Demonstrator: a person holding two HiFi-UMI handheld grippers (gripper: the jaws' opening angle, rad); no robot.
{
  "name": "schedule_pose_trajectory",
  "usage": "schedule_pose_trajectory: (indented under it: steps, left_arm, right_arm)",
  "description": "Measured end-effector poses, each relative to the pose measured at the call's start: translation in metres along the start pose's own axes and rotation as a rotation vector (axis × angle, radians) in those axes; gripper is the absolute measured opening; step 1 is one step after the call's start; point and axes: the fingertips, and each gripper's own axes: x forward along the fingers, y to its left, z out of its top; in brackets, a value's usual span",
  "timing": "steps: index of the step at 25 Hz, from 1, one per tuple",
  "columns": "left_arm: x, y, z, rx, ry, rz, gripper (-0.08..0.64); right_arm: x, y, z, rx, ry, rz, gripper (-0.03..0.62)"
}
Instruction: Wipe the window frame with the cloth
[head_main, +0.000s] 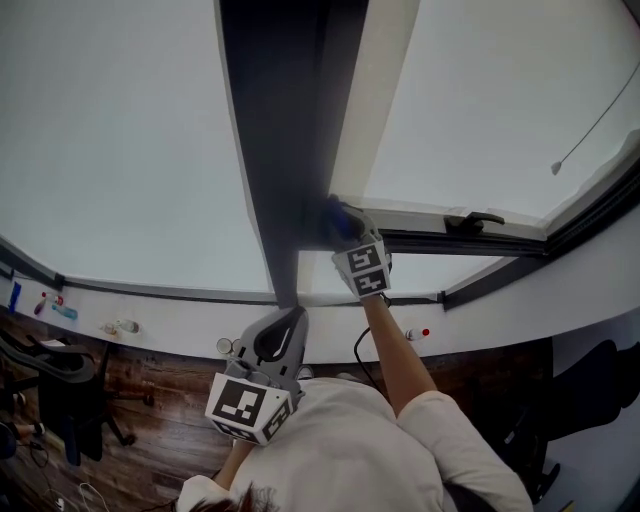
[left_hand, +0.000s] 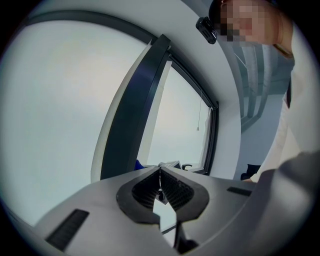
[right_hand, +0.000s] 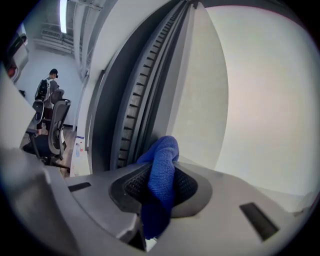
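Observation:
A dark upright window frame (head_main: 285, 150) runs between two bright panes. My right gripper (head_main: 345, 228) is raised to its lower part, shut on a blue cloth (head_main: 343, 217) that presses against the frame. In the right gripper view the blue cloth (right_hand: 161, 175) is pinched between the jaws, its tip against the ribbed frame channel (right_hand: 137, 95). My left gripper (head_main: 288, 322) hangs lower, close to the person's chest, shut with nothing in it. In the left gripper view its jaws (left_hand: 160, 181) meet, and the frame (left_hand: 135, 110) rises beyond.
A black window handle (head_main: 474, 220) sits on the horizontal frame bar to the right. A white sill (head_main: 150, 318) carries small items (head_main: 118, 326). A pull cord (head_main: 590, 125) hangs at the right pane. Office chairs (head_main: 60, 385) stand on the wood floor (head_main: 170, 420) at left.

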Motion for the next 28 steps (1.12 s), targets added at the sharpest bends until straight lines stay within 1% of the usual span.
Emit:
schedule_pose_trajectory:
  steps: [7, 12, 28]
  left_arm:
    - [-0.001, -0.002, -0.003, 0.009, 0.012, 0.012, 0.009]
    - [-0.001, -0.004, -0.002, 0.014, 0.008, 0.019, 0.009]
    - [0.016, -0.018, -0.001, 0.021, 0.013, -0.024, 0.009]
  right_arm:
    - [0.000, -0.001, 0.000, -0.058, 0.015, -0.035, 0.074]
    - [-0.001, -0.001, -0.002, -0.091, 0.022, -0.042, 0.074]
    - [-0.014, -0.029, -0.013, -0.077, 0.036, -0.061, 0.074]
